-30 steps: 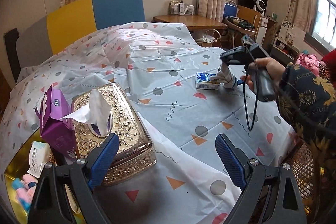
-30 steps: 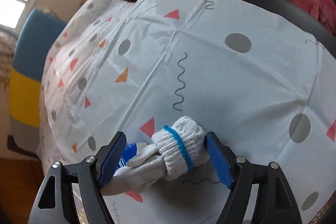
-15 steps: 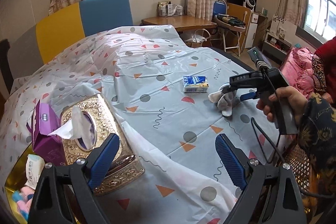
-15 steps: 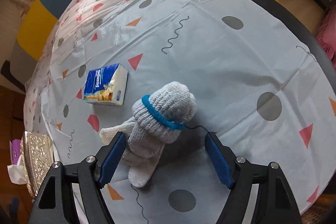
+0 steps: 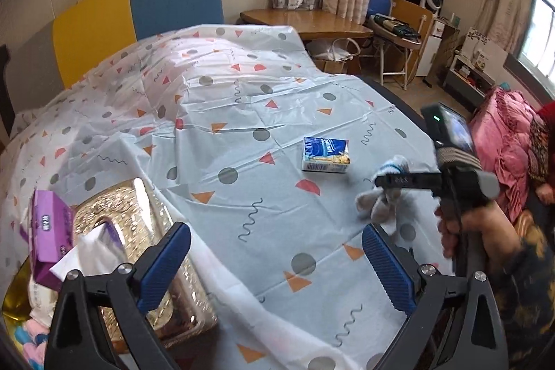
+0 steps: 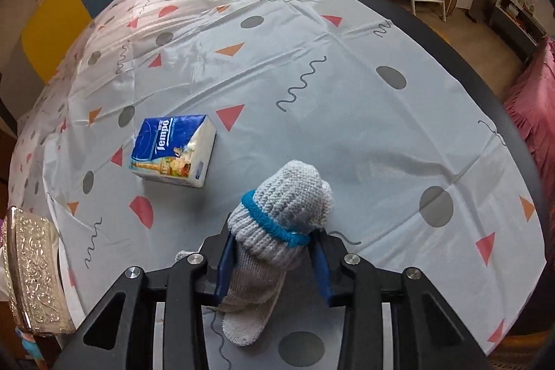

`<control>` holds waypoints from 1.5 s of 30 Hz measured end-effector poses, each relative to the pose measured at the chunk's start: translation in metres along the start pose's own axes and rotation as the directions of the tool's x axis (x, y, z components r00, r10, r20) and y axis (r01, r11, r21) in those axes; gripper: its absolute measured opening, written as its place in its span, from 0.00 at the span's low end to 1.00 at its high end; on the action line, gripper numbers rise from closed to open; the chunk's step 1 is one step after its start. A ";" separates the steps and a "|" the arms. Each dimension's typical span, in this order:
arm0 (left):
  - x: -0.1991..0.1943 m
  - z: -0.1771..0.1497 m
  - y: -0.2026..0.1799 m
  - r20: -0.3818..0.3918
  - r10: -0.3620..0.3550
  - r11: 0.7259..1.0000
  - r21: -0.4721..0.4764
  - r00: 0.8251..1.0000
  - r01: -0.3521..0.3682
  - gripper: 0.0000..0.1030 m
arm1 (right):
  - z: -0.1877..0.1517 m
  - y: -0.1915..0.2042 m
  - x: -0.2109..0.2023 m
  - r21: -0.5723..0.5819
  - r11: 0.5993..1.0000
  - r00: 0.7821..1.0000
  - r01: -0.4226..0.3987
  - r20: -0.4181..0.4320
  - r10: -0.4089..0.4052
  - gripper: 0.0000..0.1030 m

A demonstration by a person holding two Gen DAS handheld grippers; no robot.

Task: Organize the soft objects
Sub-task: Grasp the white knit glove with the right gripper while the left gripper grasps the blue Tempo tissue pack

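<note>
A grey-white knitted glove (image 6: pixel 288 196) with a blue cuff band lies on the patterned tablecloth (image 6: pixel 347 113). My right gripper (image 6: pixel 274 248) points down at it. Its jaws are closing, and both blue pads press on the glove's sides just below the band. A blue Tempo tissue pack (image 6: pixel 173 155) lies to the glove's left, apart from it. In the left wrist view the same glove (image 5: pixel 380 207) hangs under the right gripper (image 5: pixel 381 193), held by a person's hand (image 5: pixel 485 231). My left gripper (image 5: pixel 274 238) is open over the cloth, jaws still opening, nothing between them.
An ornate gold tissue box (image 5: pixel 131 231) stands at the left, with a purple tissue pack (image 5: pixel 48 231) beside it. Below these, a gold tray (image 5: pixel 10 300) holds pink and blue soft items (image 5: pixel 27 342). The table's dark rim (image 6: pixel 485 85) curves round on the right. A pink blanket (image 5: pixel 503 141) lies beyond.
The right gripper's jaws have closed in from wide apart onto the glove, and its view has rolled. The left gripper has drifted across the table, so the gold box sits lower left.
</note>
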State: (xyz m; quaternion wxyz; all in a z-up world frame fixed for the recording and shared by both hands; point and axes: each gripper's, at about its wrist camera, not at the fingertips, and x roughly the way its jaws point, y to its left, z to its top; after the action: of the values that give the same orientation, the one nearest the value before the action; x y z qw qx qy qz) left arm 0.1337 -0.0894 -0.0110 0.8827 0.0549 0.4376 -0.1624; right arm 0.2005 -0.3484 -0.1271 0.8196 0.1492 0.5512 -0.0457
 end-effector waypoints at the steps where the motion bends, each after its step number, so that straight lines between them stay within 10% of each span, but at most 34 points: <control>1: 0.010 0.007 -0.001 -0.017 0.005 1.000 -0.007 1.000 -0.005 1.00 | 0.000 -0.003 0.001 0.010 1.000 1.000 -0.016 -0.023 0.017 0.37; 28: 0.234 0.083 -0.082 -0.247 -0.007 0.995 0.096 0.969 0.032 0.99 | 0.005 -0.007 0.008 0.024 0.999 0.996 0.039 -0.079 -0.037 0.41; 31: 0.241 0.076 -0.073 -0.277 -0.030 0.998 0.050 0.960 0.046 0.72 | 0.005 -0.001 0.010 -0.010 0.998 0.996 0.061 -0.070 -0.062 0.41; 45: 0.183 0.038 0.013 -0.257 0.108 0.991 -0.047 0.960 -0.124 0.71 | -0.005 0.049 0.023 -0.240 0.970 1.000 0.019 -0.012 -0.023 0.40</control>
State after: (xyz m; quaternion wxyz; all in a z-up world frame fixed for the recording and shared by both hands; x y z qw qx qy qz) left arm 0.2698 -0.1301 -0.1333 0.8286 0.0731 0.5480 -0.0882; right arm 0.2170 -0.2985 -0.1409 0.8272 0.0434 0.5601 0.0138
